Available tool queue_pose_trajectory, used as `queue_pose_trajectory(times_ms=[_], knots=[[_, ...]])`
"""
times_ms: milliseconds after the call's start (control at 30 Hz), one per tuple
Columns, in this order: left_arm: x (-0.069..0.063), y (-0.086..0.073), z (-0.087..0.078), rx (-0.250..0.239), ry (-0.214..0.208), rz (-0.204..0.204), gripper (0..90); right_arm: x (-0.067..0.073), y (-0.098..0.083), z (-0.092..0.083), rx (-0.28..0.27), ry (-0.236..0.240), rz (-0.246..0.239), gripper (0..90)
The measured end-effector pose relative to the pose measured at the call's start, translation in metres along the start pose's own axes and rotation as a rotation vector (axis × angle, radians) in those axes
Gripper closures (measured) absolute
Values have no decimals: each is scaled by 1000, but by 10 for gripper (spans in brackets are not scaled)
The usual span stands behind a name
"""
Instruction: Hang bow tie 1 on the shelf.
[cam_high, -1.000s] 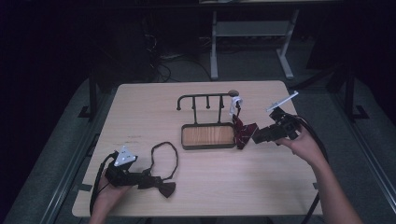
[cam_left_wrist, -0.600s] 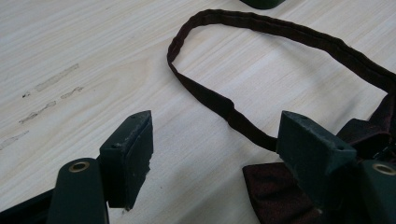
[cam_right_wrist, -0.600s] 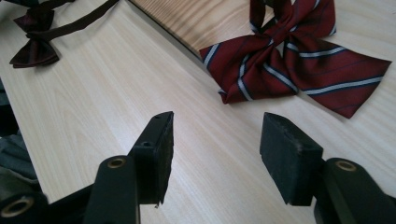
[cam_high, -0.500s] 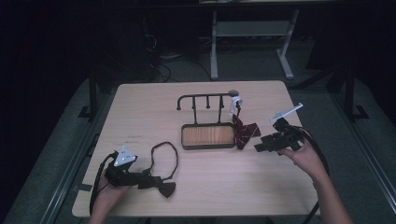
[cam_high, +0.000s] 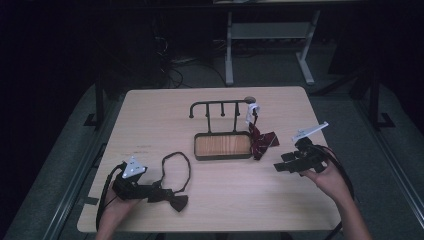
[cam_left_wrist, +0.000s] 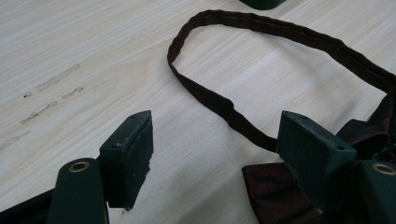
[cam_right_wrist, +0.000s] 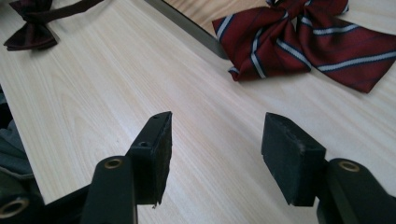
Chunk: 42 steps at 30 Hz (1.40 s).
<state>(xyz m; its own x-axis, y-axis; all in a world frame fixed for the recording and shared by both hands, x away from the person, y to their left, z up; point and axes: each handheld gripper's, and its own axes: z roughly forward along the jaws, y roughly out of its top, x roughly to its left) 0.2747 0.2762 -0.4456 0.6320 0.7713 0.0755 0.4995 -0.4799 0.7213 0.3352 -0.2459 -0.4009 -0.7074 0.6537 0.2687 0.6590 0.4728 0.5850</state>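
Open right claw over bare table, well short of the striped bow tie

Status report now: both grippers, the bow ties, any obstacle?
Left gripper open, by dark bow tie. Right gripper open, empty, jaws just widened, near striped bow tie hanging on rack. Nothing between.

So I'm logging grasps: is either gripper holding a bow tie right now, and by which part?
No. The right gripper is open over bare table; the left gripper is open, with the dark bow tie by one jaw, ungripped.
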Motion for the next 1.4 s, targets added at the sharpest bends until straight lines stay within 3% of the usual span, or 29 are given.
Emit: queue_pose_trajectory(times_ms=[500, 733, 1033, 1400], knots=[[-1, 0, -1, 1, 11, 5, 277, 2, -29, 4, -36, 3, 34, 428], [-1, 1, 1, 3, 8, 9, 277, 5, -38, 6, -37, -16, 27, 424], [0, 1, 0, -1, 10, -2, 277, 4, -48, 8, -83, -21, 45, 423], [-4, 6, 1, -3, 6, 10, 281, 20, -54, 11, -88, -51, 23, 422]])
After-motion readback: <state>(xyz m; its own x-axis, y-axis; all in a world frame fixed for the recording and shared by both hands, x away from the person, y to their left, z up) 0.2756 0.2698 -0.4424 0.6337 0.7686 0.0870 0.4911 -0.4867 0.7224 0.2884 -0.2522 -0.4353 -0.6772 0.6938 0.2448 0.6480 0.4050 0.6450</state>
